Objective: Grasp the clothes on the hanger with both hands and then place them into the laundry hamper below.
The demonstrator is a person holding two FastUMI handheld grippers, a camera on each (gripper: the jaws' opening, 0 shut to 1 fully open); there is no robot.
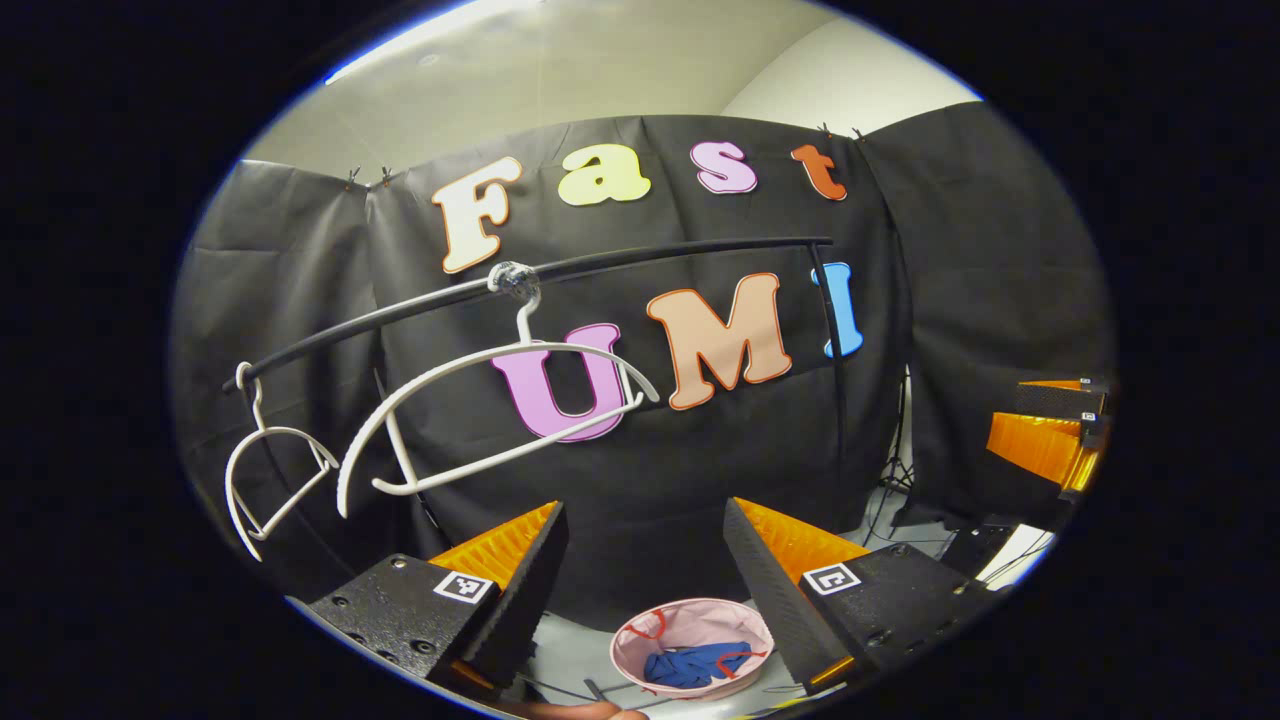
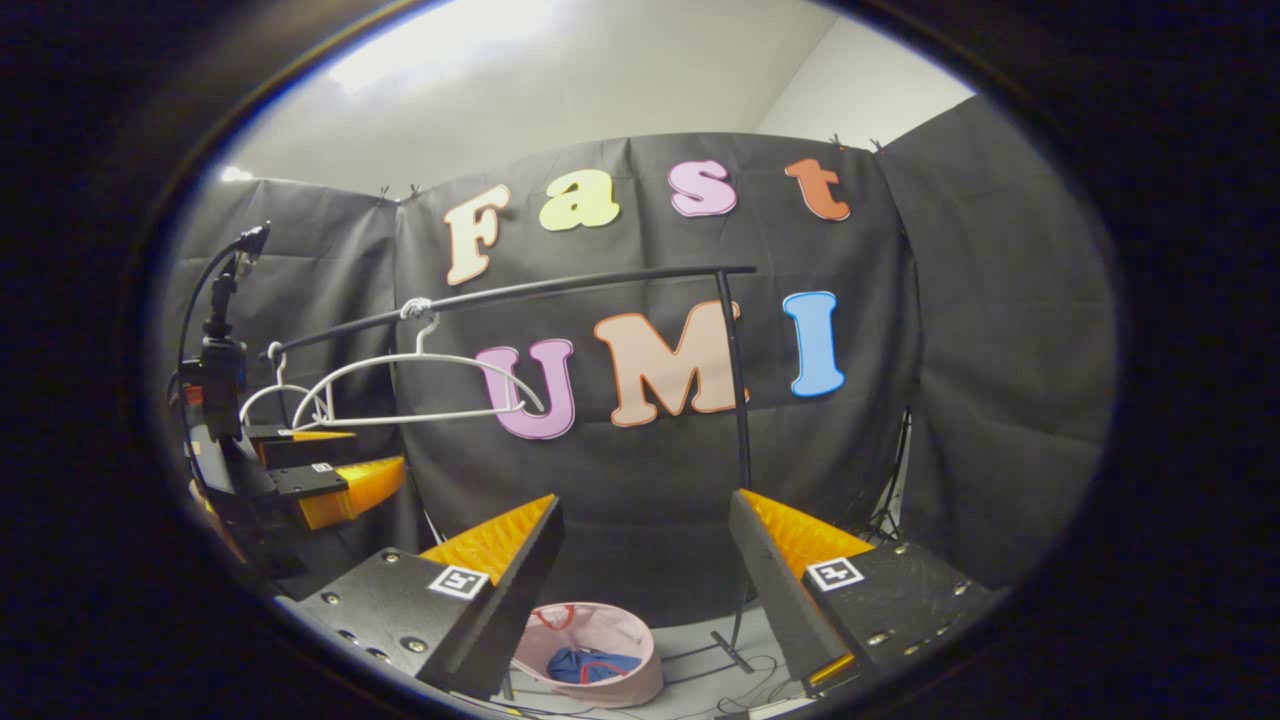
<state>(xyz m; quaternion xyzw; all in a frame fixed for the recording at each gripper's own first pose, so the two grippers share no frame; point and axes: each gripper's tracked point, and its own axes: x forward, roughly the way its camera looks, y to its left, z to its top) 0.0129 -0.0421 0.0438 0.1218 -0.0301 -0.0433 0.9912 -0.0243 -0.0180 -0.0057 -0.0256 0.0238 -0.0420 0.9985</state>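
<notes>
Black cloth walls off the back of the booth, with a thin black clothes rail (image 1: 650, 255) arcing across the middle of the left gripper view. Both white plastic hangers (image 1: 480, 420) on it are bare, one mid-left and a smaller-looking one (image 1: 265, 480) at far left. The blue garment (image 1: 695, 665) is already bunched inside the round pink fabric laundry hamper (image 1: 650, 625) at the bottom centre of that frame, down on the floor between your tong fingers. In the right gripper view the same hamper (image 2: 625, 690) sits at bottom centre with the blue cloth (image 2: 590, 665) inside.

Your left tongs (image 1: 645, 590) are spread wide apart with nothing between them, and the right tongs (image 2: 645, 580) are the same, wide and empty. You can also spot the left one (image 2: 330, 470) at the left edge of the right gripper view.

So I'd say the drop looks done. To finish cleanly, I'd keep both tongs apart and pull them straight back and up so no fabric snags and drags out over the rim. Mind the hangers near your left side, they'd swing easily if bumped.
</notes>
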